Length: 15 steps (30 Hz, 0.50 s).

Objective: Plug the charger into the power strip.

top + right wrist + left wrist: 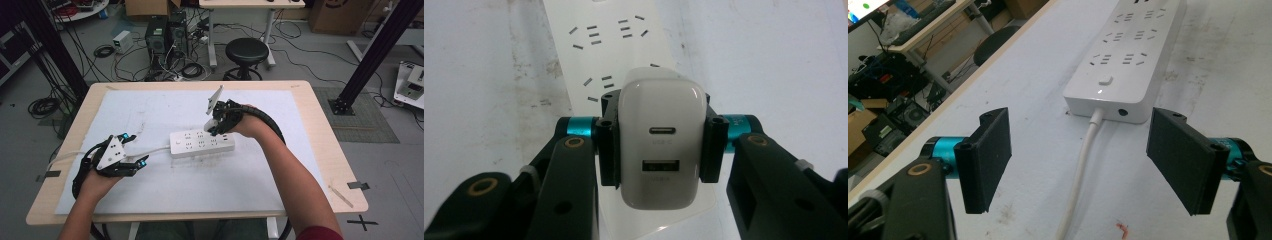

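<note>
High view: the power strip (202,143) lies mid-frame on the white mat (150,115). The right gripper (218,125) sits over the strip's right end; the left gripper (137,150) rests lower left, by the cord (152,150).

Left gripper view: jaws stand spread and bare, with the cord (1083,165) running between them toward the strip (1128,55) at upper centre.

Right gripper view: jaws clamp a white charger (661,145) at centre, above the strip (609,45).
</note>
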Motion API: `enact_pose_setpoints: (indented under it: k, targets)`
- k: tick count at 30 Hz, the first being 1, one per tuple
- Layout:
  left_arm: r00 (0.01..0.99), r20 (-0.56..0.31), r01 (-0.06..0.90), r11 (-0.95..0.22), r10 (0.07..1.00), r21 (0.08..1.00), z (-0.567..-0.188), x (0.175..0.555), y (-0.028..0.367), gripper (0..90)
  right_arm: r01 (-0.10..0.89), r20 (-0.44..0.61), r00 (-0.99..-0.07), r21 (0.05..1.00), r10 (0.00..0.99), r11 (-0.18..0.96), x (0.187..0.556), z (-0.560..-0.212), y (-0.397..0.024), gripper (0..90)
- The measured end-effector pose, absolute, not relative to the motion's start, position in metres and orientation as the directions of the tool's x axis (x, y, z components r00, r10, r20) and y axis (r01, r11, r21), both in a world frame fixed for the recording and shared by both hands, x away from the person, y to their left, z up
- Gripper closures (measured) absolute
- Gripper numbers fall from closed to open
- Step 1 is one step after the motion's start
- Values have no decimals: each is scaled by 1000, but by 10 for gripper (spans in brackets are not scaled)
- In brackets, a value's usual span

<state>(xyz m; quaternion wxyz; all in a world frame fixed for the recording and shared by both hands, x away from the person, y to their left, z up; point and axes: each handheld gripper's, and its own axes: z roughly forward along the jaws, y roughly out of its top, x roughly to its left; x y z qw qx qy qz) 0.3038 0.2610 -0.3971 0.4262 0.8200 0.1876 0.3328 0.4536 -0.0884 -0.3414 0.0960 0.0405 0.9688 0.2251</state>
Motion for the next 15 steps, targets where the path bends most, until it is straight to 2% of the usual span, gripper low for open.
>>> enact_pose_setpoints:
  k: [15]
  targets:
    - [705,385,32,-569,595,821,-400,304,264,258,-28,-163,-986,334,29,942,470,-342,-76,630]
